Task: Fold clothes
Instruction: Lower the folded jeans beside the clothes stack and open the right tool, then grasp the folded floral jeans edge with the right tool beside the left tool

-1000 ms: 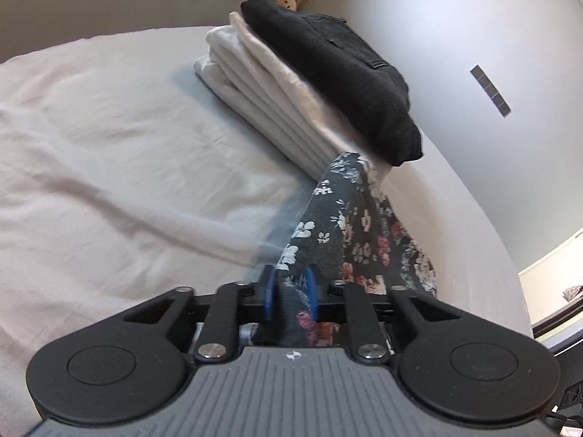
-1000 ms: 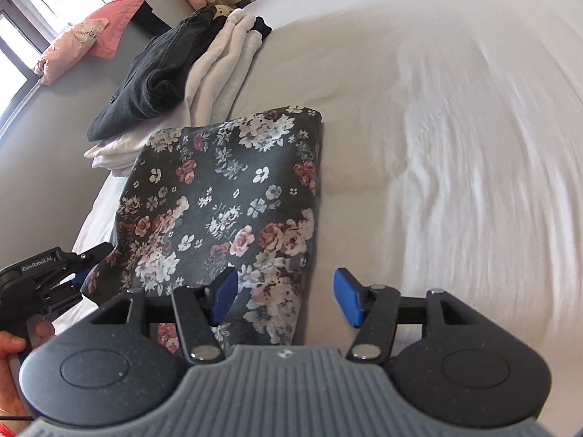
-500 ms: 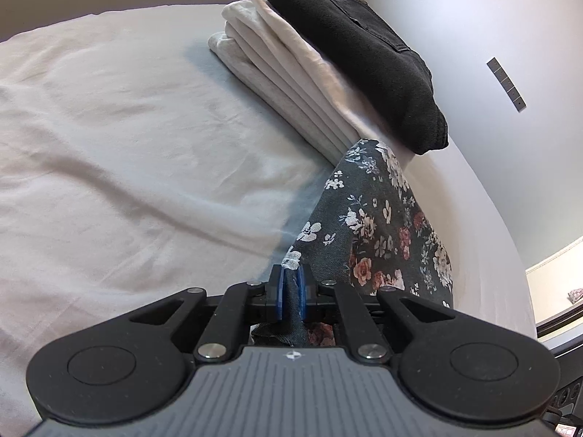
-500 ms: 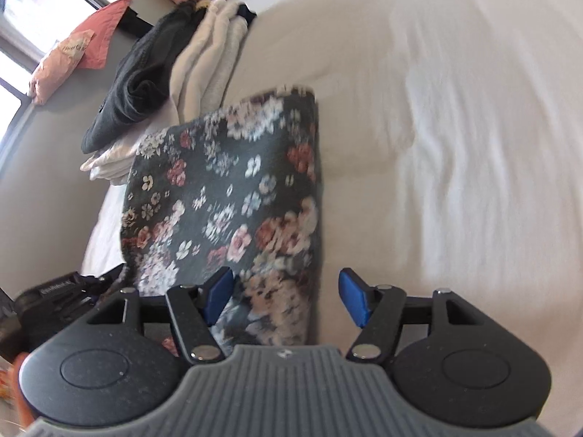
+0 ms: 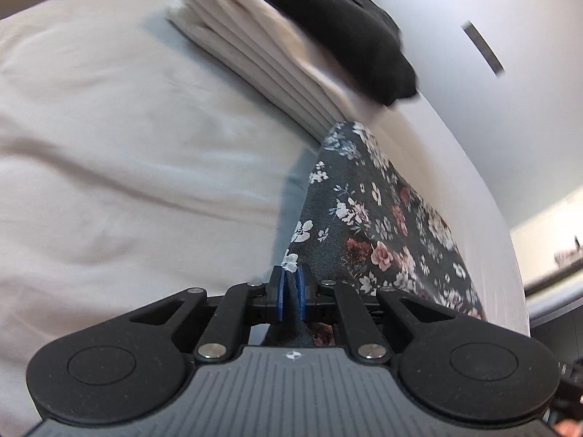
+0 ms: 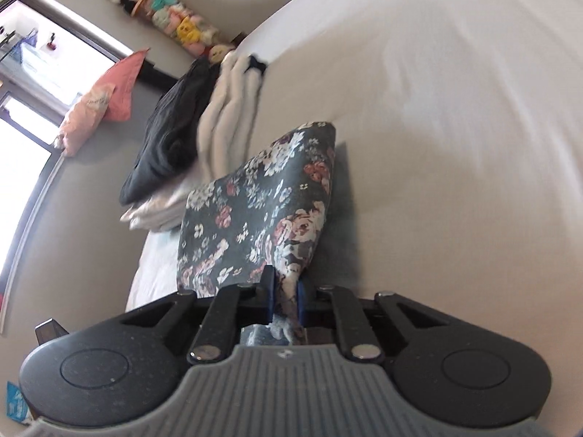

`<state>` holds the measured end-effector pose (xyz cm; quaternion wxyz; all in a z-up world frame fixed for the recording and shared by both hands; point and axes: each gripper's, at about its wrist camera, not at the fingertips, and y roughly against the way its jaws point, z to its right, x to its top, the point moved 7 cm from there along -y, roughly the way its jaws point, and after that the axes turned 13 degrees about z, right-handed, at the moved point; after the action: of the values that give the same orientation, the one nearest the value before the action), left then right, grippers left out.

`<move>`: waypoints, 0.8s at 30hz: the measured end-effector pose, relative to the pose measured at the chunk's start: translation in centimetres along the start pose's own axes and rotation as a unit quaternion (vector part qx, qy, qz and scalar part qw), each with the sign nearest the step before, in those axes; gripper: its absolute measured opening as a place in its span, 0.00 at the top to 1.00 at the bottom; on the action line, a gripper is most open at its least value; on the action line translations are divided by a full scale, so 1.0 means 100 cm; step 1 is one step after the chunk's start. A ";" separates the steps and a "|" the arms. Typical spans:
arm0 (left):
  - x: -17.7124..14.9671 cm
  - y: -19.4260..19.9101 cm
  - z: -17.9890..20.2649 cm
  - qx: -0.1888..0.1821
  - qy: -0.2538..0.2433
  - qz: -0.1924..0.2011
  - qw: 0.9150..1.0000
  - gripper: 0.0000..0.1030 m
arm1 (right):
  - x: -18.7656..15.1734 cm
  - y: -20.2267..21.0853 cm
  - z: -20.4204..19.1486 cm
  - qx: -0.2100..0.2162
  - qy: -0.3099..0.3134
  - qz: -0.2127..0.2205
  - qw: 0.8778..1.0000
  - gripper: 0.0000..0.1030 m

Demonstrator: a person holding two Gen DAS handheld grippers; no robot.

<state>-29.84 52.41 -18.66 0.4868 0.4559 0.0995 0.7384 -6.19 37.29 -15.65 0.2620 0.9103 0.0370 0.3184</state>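
Garment: floral garment [image 6: 262,204], dark cloth with a pink and white flower print, already folded into a flat, roughly rectangular panel; its near end is lifted, its far end lies on the bed [image 6: 455,145].
Position: near the bed's edge, its far end just beside the stack of folded clothes [image 5: 277,73] — pale layers with a black folded garment [image 5: 346,25] on top.
Long axis: runs from the two held near corners away toward the stack; the near end points back at the person, the far corner points at the pile.
Handling (judged): light, limp and thin; it will sag between two holds and drape wherever unsupported. Not fragile. The layers may slip apart unless all are pinched together.
Where to hold (judged): the two near corners, every layer caught, so the near edge stays taut.
Left hand-held gripper [image 5: 290,289]: closed on one near corner; dark cloth sits between the blue pads [image 5: 278,291].
Right hand-held gripper [image 6: 283,300]: its jaws have just been closing and now clamp the other near corner, a tuft of floral cloth bunched between them.
Step (judged): both corners taken — the next fold, or a carry to the stack, is not yet made.
Surroundings: plush toys [image 6: 175,23] on a ledge by the wall; pink cushion [image 6: 98,100] near the window [image 6: 22,138].
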 end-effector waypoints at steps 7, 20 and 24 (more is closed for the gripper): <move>-0.033 -0.016 0.048 -0.034 -0.098 -0.062 0.993 0.91 | 0.000 0.030 0.056 -0.058 -0.026 0.003 0.998 0.87; -0.009 0.000 0.042 -0.032 -0.053 0.008 0.998 0.73 | 0.012 0.038 0.066 -0.082 0.074 -0.004 0.994 0.58; 0.005 -0.007 0.050 -0.055 -0.016 0.043 0.997 0.61 | 0.032 0.031 0.070 -0.086 0.081 0.012 0.993 0.52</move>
<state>-25.62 51.68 -15.94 0.4805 0.4445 0.0313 0.7554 0.18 32.17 -16.92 0.3310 0.8559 0.0196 0.3967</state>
